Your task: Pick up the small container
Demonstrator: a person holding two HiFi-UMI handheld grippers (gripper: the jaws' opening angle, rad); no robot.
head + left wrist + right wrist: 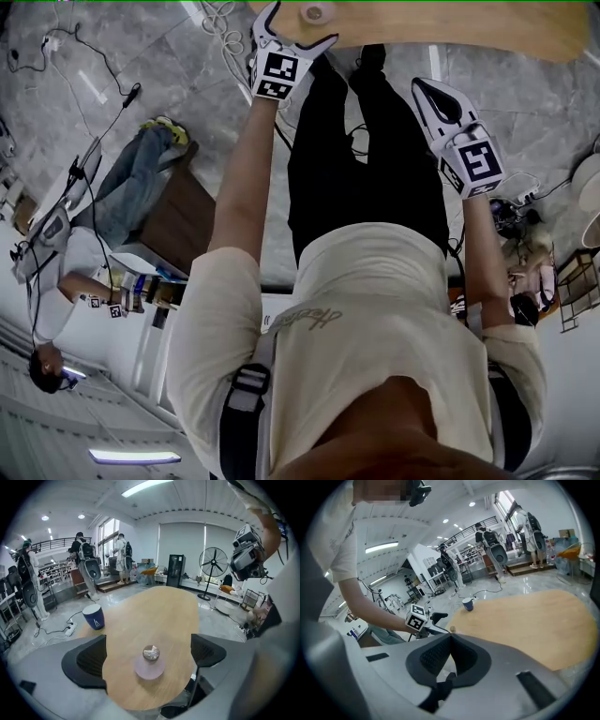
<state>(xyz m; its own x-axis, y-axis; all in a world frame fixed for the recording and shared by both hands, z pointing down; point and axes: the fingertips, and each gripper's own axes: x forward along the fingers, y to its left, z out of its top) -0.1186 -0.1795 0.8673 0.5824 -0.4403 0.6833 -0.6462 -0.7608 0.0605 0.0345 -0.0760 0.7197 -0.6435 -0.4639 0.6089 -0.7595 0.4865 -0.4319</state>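
I am holding the left gripper [148,641] with fingers [89,660] wide apart, the small container [150,663] sitting on the bench [154,606] between them, touching neither; the right gripper [449,638] is squeezing its fingers together

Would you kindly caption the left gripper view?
Open left gripper frames the small container on the wooden table.

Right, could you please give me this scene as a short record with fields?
table: oval wooden top
container: small, silver lid, upright near the table's near end
cup: blue, at the table's left edge, apart from the container
left gripper: open, jaws to either side of the container in its view, not gripping it
right gripper: shut, nothing between the jaws, short of the table
task state: container still on the table, not yet picked up
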